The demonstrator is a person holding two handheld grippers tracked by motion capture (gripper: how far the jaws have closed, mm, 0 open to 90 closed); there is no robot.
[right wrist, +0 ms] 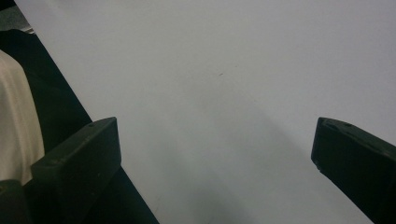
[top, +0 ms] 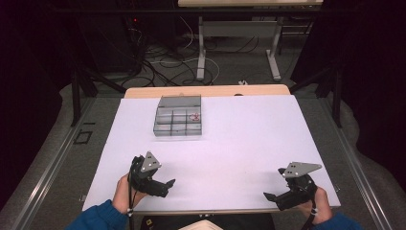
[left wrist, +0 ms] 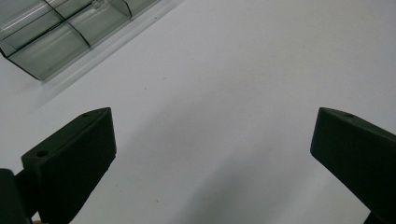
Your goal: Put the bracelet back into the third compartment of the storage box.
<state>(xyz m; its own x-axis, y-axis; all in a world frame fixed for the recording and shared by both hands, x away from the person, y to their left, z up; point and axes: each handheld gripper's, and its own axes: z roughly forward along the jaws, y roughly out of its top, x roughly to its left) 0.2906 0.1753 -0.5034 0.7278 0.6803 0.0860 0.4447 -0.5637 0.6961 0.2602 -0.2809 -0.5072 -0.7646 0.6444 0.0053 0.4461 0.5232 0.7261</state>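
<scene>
the box (top: 178, 116), clear grey with compartments, sits in the upper middle of the high view on the white table (top: 249, 139), well apart from both grippers. that view shows a small reddish item (top: 195, 116) in one right-hand compartment; i cannot tell what it is. the left gripper view catches just a corner of the box (left wrist: 56, 32) at upper left, far beyond the jaws. the left gripper (top: 165, 184) and right gripper (top: 269, 196), at the lower edge, gape wide with nothing between the jaws.
</scene>
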